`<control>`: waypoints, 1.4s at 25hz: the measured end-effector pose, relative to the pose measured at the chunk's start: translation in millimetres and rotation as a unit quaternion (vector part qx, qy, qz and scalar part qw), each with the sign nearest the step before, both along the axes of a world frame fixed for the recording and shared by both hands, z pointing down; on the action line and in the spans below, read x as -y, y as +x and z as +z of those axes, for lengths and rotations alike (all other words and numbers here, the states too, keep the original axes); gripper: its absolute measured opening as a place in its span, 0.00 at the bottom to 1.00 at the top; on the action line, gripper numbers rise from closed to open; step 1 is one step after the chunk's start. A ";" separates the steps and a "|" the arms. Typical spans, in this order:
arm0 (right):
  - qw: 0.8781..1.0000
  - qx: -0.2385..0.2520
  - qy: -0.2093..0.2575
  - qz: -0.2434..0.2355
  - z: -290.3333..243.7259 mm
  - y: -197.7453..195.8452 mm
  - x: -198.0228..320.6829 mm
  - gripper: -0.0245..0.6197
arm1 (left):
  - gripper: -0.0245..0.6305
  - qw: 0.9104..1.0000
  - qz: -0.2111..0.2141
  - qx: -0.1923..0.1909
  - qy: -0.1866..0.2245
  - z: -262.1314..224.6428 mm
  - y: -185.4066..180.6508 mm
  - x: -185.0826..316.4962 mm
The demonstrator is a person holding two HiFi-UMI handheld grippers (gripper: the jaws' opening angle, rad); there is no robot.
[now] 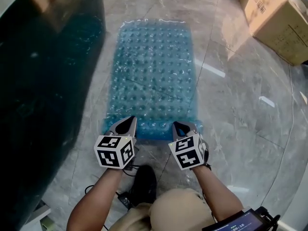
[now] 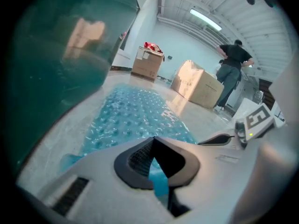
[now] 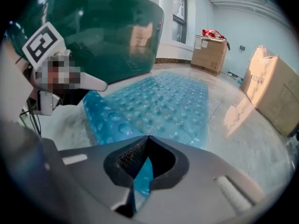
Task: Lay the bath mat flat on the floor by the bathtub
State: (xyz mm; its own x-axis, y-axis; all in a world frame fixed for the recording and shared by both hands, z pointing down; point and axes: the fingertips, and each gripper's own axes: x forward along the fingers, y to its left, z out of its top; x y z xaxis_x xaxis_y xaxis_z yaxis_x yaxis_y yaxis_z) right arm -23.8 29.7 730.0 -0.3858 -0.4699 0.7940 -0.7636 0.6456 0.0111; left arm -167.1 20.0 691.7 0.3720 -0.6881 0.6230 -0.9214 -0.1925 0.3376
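Note:
The translucent blue bath mat point(image 1: 153, 71) with raised bumps lies stretched out on the marble floor beside the dark green bathtub point(image 1: 43, 76). Its near edge is lifted a little where both grippers pinch it. My left gripper point(image 1: 129, 121) is shut on the mat's near left corner, and blue mat point(image 2: 160, 183) shows between its jaws. On the near right corner my right gripper point(image 1: 179, 126) is shut too, with a strip of mat point(image 3: 142, 178) caught in the jaws. The mat point(image 3: 159, 104) spreads away ahead of it along the tub point(image 3: 103, 36).
Cardboard boxes point(image 1: 276, 18) stand at the far right on the floor. More boxes point(image 2: 196, 84) and a person point(image 2: 232, 71) are farther off in the room. A black cable point(image 1: 126, 196) trails by the person's foot near me. Bare marble floor point(image 1: 240, 109) lies right of the mat.

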 end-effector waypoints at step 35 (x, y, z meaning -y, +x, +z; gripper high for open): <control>0.995 0.064 -0.073 0.034 -28.9 1.2 -99.3 0.05 | 0.05 0.991 0.031 0.063 -0.111 57.2 -0.3 -114.4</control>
State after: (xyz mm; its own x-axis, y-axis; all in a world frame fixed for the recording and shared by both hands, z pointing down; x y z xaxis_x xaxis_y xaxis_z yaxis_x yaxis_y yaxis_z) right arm -22.6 129.0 701.1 -0.4592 -0.3807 0.8026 -0.7944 0.5803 -0.1793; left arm -167.4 134.4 748.9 0.3183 -0.5080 0.8004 -0.9479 -0.1836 0.2604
